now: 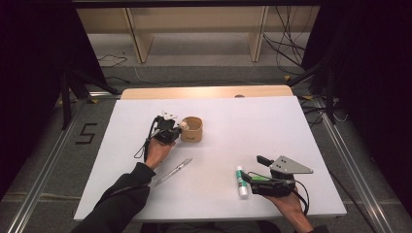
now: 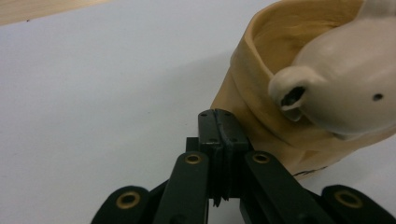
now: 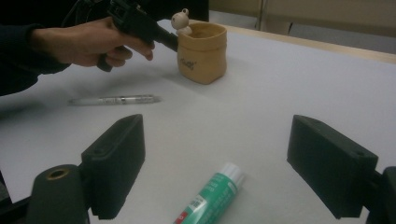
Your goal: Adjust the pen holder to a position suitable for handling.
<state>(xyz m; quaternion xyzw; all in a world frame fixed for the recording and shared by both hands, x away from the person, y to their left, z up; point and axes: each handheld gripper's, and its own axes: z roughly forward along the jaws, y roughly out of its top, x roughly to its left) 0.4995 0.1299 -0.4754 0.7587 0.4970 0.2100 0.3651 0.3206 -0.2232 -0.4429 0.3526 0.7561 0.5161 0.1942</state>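
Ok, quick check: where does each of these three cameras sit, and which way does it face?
High view: above the person's side, looking forward and down on the white table; both forearms enter from below.
Left gripper view: rides the left gripper, fingers closed together, facing the tan pouch-shaped cup up close.
Right gripper view: rides the right gripper, fingers apart over the glue stick, facing the left hand.
Shared: the cup, pen and glue stick show in both the high and right gripper views.

Cut off, blurred or unreadable around the tan pot (image 1: 192,129)

The figurine (image 2: 345,79) on the pot's rim runs off the frame's top and right; the pot's printed mark (image 3: 187,63) is too small to read; the glue stick (image 3: 209,195) nearer than the pot is cropped below.
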